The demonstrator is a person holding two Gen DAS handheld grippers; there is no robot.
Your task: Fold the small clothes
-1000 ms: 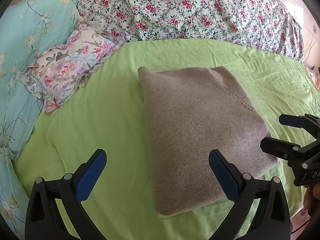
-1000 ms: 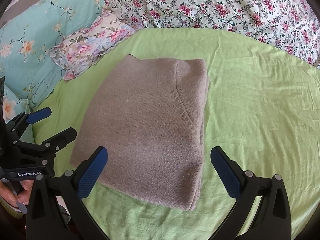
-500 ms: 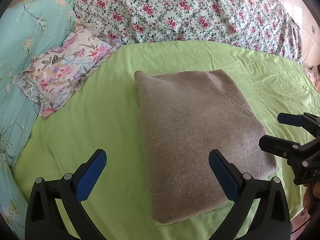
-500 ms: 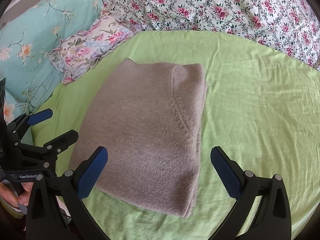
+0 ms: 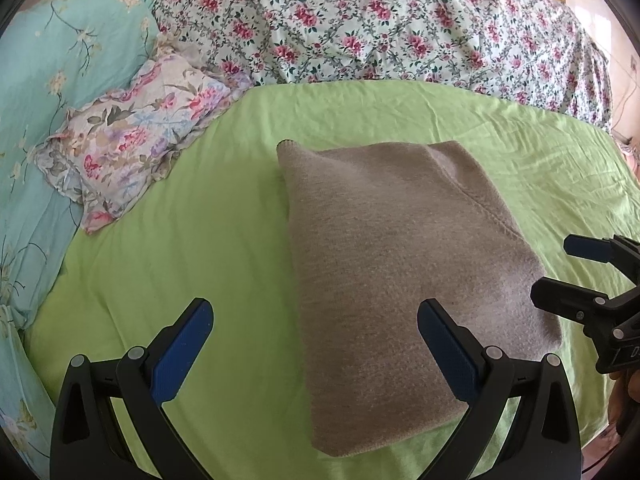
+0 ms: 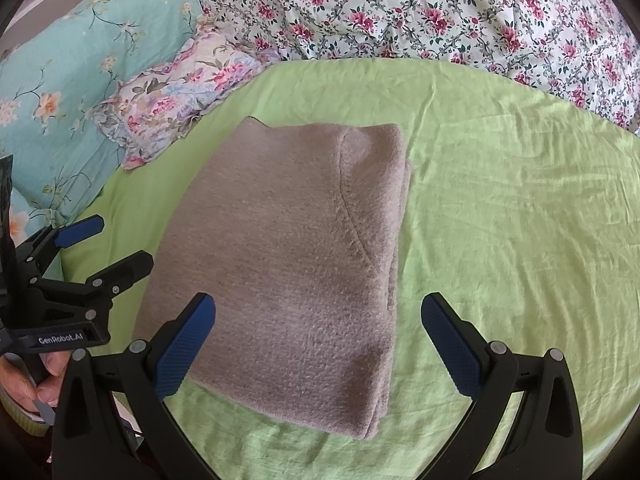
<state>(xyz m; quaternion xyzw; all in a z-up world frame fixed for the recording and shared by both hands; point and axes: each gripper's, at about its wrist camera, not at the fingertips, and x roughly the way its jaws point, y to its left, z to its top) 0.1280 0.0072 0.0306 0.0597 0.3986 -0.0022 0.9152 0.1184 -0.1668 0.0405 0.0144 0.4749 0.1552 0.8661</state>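
**A:** Where did the knitted garment (image 5: 404, 264) lie, and why there?

**B:** It sat folded into a thick grey-brown rectangle in the middle of both frames, flat on the green bedsheet (image 5: 192, 240). I'd judge that spot was chosen because the sheet was the only open, level patch of the bed. A curved seam ran down the upper right part of the fold, and the layered edges showed along its right side in the right wrist view.

**A:** And the two tools?

**B:** The left gripper (image 5: 316, 344) hung at the bottom of its frame with its fingers wide apart, one over bare sheet and the other over the garment's lower right part, gripping nothing. The right gripper (image 6: 320, 338) was the same: fingers spread, one above the garment's lower left corner, one over sheet to the right, and empty. Each also showed at the edge of the other's frame, and a hand (image 6: 28, 380) held the left tool's handle at lower left.

**A:** So the fold looked finished?

**B:** To my eye, yes; both tools seemed to flank the near edge without touching it.

**A:** Anything in the way?

**B:** Not really. A frilled floral pillow (image 5: 136, 136) lay at upper left, near but apart from the garment. A turquoise quilt (image 5: 68, 72) filled the far left, and a rose-print bedspread (image 5: 380, 24) ran across the top.
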